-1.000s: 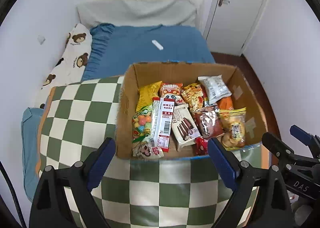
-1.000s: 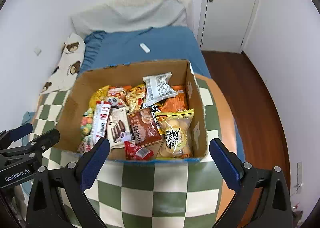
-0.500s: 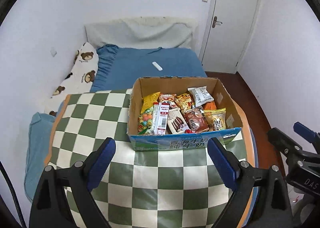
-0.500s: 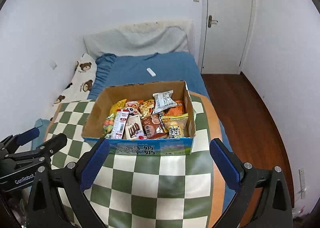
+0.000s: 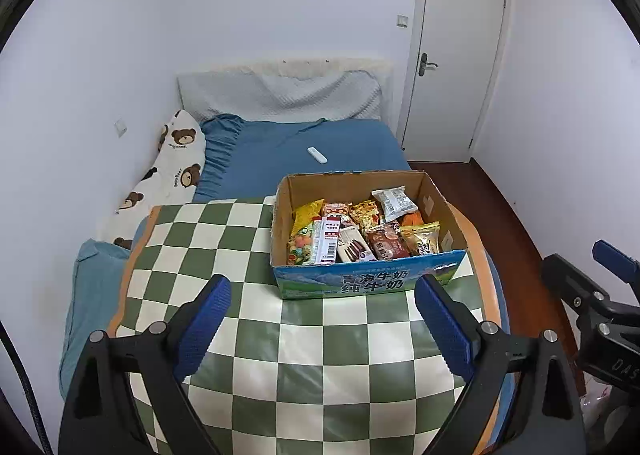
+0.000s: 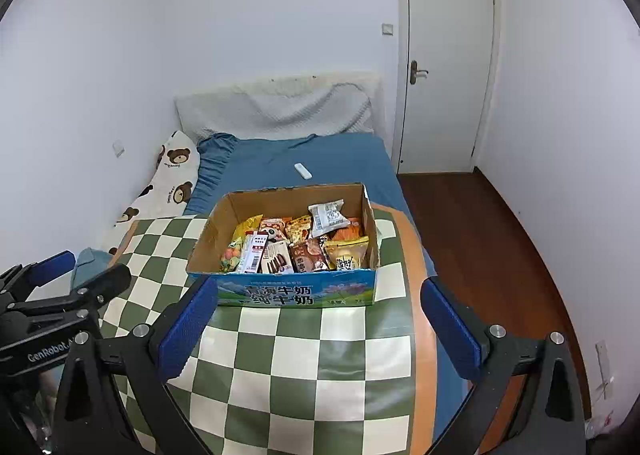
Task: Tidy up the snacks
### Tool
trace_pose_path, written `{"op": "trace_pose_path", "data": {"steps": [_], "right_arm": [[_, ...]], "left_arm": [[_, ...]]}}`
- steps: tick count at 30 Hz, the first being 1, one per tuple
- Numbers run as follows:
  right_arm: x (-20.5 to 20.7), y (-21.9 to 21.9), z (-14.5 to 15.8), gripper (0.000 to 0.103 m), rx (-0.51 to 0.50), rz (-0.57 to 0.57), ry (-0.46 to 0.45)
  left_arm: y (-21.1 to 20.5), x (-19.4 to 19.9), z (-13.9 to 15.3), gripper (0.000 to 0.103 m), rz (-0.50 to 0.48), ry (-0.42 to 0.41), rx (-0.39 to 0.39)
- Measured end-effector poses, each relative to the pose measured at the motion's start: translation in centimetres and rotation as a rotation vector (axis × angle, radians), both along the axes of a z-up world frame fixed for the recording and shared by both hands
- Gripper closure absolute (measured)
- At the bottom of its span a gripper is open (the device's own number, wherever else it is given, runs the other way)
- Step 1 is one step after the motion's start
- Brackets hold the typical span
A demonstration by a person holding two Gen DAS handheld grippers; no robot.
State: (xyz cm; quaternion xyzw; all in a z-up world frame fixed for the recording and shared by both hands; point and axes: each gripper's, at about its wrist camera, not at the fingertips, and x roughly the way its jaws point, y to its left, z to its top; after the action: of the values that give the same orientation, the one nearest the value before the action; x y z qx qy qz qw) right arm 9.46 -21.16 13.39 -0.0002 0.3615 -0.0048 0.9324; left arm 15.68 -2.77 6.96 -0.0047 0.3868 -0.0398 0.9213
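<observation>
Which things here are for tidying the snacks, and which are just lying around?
For the job:
cardboard box
snack packets inside it
left gripper and right gripper, both open and empty

Just lying about:
white remote on the blue bed sheet
teddy bear pillow
checkered blanket under the box
door

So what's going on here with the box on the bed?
A person is holding a two-finger gripper in each hand, sorting snacks. Right now neither the left gripper nor the right gripper holds anything; both are open, hovering above the checkered mat. All the snack packets sit inside the cardboard box on that mat.
</observation>
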Motion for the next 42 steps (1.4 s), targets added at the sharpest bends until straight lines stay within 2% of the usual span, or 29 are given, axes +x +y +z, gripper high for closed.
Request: {"op": "trace_pose_path", "data": {"steps": [2,3,12,27,42], "right_arm": [[-0.3,0.1,0.1,0.000,0.007,0.008,-0.002],[-0.5,0.3,0.2,0.000,0.007,0.010,-0.002],[0.3,0.3,-0.8,0.000,0.029,0.025,-0.011],[7.4,-0.9,-6.1,0.000,-0.008,-0.028,0.045],[12.7,-1.3,-10.1,0.000,-0.037,-0.054,0.099]], "left_arm": [[0.1,-0.2,0.0,0.007,0.002,-0.010,0.000],[0.1,-0.2,0.0,0.001,0.005,-0.014,0.000],[-0.1,1.5,-1.1,0.001,0.037,-0.025,0.025],[-1.5,8.2,-6.5,0.001,0.055,0.063,0.077],[-2.3,11.9,-9.1,0.001,0.066,0.115,0.073]]}}
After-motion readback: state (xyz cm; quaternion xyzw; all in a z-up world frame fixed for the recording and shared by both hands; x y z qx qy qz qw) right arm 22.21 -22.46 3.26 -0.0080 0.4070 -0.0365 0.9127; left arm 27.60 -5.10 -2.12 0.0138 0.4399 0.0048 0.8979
